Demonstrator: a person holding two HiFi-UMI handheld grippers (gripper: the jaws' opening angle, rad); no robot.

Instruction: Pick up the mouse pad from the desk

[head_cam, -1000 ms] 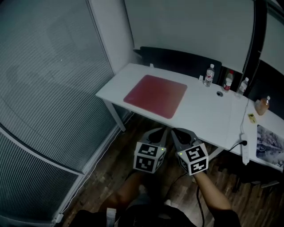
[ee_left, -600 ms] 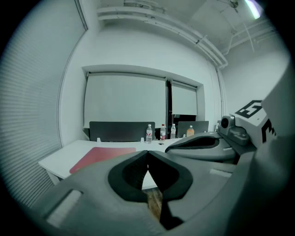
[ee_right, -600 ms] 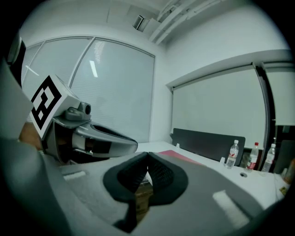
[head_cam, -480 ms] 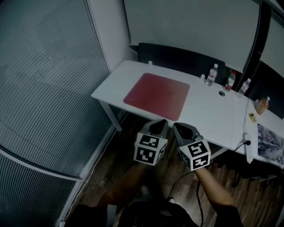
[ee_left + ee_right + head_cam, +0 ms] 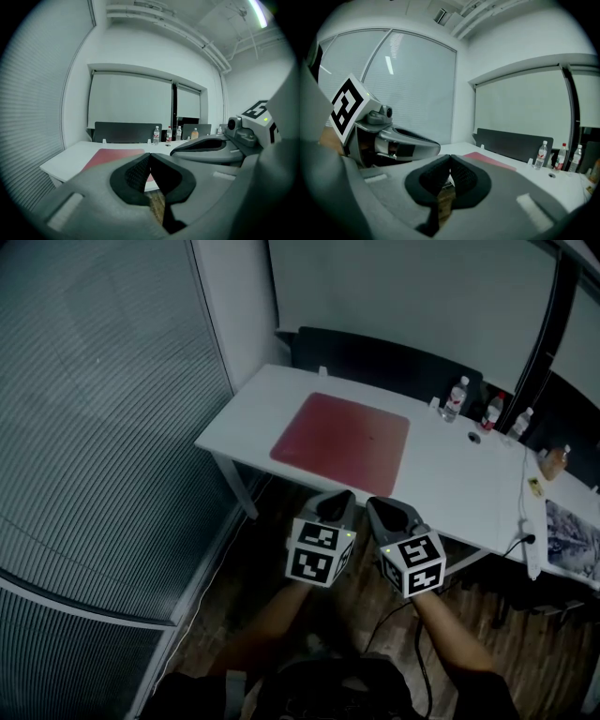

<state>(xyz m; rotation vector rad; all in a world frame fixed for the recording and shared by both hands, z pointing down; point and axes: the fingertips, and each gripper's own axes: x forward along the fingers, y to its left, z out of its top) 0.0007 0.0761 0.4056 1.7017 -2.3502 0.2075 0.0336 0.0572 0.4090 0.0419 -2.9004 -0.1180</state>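
1. As I look down through the head view, the red mouse pad [image 5: 342, 432] lies flat on the white table [image 5: 450, 486], toward the table's left end and close to its front edge. My two tools hang side by side over the wooden floor [image 5: 239, 601], short of that front edge. The left tool [image 5: 337, 498] and the right tool [image 5: 381, 504] both point toward the table, and neither touches it or the pad. Clear bottles [image 5: 456, 399] stand near the back edge, to the right of the pad. A dark partition [image 5: 375, 362] runs behind the table, and slatted blinds [image 5: 94, 427] fill the left side.

2. In the left gripper view, the left tool's jaws are pressed together, black pads meeting at the tips, with nothing between them. Beyond the tips I see the table's near edge with the pad flat on top, well apart from the jaws. The right tool's grey body lies just beside mine on the right, its marker cube showing at the frame's edge.

3. In the right gripper view, the right tool is likewise closed tight and empty. The pad shows as a thin red strip on the table ahead. The left tool sits close on the left, and the bottles stand at the far right.
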